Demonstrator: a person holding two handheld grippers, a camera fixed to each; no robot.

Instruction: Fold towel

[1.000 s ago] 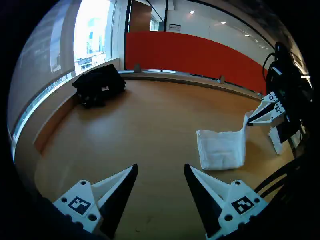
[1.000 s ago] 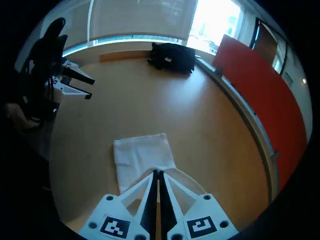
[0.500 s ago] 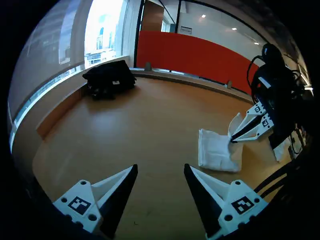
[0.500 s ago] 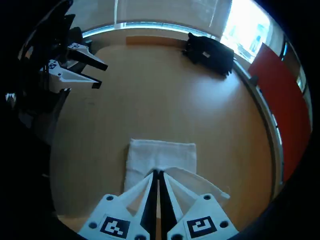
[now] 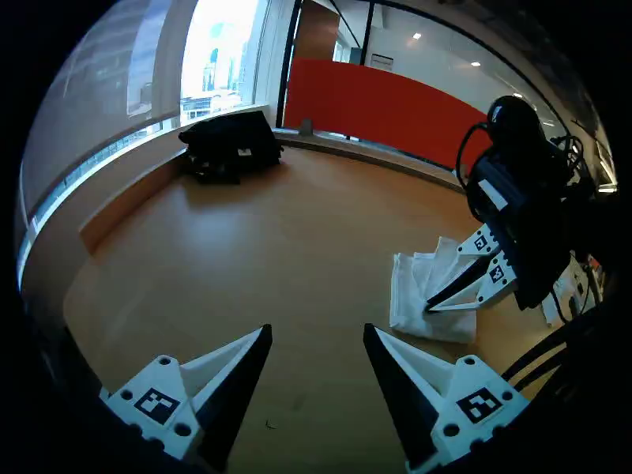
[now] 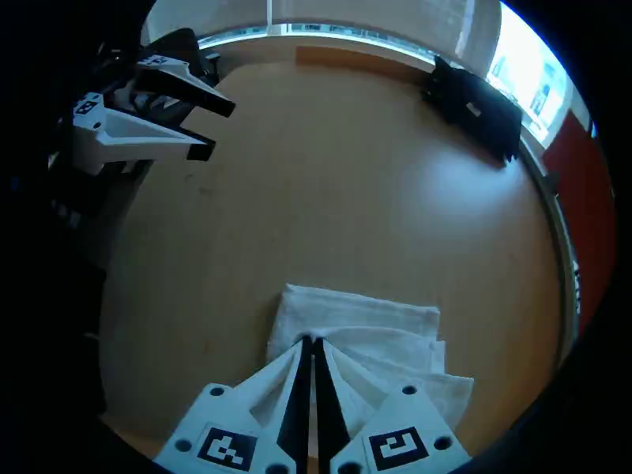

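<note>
Towel lying in folds on the desk
The left gripper (image 5: 316, 328) hovers with fingers spread above the wooden desk (image 5: 261, 229); to its right the white towel (image 5: 407, 284) lies layered, 1 edge pinched by the right gripper (image 5: 430, 306).

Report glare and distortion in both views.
Left gripper view: the tall window is blown out white, the orange wall panel bows from fisheye. Right gripper view: pale sheen on the wooden tabletop beside the black bag; the white folded towel looks sharp.
</note>
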